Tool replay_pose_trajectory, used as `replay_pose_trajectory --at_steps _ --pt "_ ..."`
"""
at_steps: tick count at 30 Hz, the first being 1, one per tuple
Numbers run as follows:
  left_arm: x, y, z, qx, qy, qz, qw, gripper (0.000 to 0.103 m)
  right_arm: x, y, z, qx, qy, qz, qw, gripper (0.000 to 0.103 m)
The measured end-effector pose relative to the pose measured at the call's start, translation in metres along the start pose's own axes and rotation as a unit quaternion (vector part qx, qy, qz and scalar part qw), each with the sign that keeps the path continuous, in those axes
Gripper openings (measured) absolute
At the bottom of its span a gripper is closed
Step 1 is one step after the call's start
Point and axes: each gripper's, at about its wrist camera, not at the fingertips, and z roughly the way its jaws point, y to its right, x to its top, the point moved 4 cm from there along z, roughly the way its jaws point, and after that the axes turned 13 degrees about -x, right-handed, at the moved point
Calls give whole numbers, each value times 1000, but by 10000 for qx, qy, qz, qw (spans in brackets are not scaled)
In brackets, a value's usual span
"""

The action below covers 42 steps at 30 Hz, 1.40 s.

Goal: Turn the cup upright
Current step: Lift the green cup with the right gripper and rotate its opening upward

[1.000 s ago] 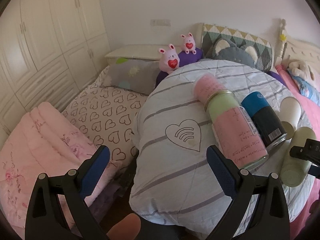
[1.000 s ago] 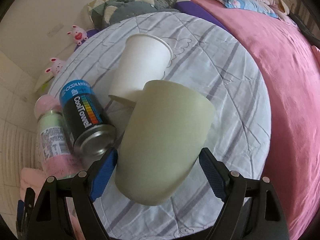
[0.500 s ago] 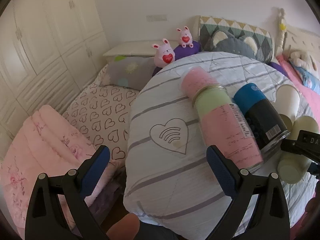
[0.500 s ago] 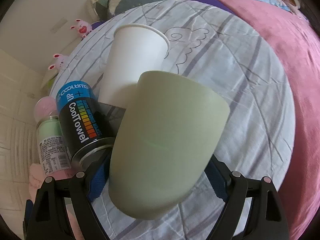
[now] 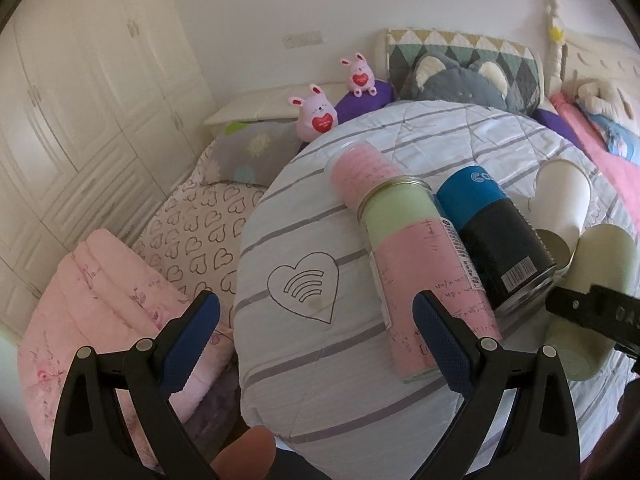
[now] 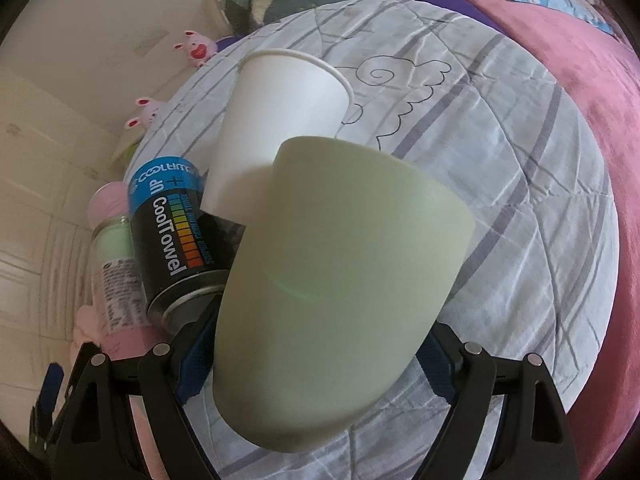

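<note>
A pale green cup (image 6: 340, 288) lies on its side on the round striped cushion (image 6: 520, 160), its base toward the camera. My right gripper (image 6: 316, 364) has closed its blue pads on the cup's sides near the base. In the left wrist view the same cup (image 5: 600, 264) lies at the far right with the right gripper's finger (image 5: 592, 312) across it. My left gripper (image 5: 316, 340) is open and empty, hovering over the cushion's near left edge.
A white paper cup (image 6: 280, 120) lies on its side just behind the green cup. A black and blue CoolTowel can (image 6: 172, 236) and a pink and green jar (image 5: 408, 268) lie to the left. Pillows, plush toys and pink bedding surround the cushion.
The right gripper moved forward around the green cup and its pads closed in on the cup's sides. The left gripper shifted slightly right and stayed open.
</note>
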Motion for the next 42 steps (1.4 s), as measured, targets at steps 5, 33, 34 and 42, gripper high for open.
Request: replay_pose_trajectory --at_steps 5,33,34,42 --pt "-1 0 -8 30 5 -31 10000 99 -13 4 -13 196 220 -190 9994 85" --pt "-17 -13 -53 337 121 -208 9991 99 -36 -11 -24 19 -37 -1145 9934 84" --pt "-17 -13 -53 331 118 -214 9992 99 -33 -14 -19 14 -157 -1166 9930 84" --pt "-15 -13 -48 329 90 -231 9992 99 -26 -24 -10 169 -234 -1322 9908 81"
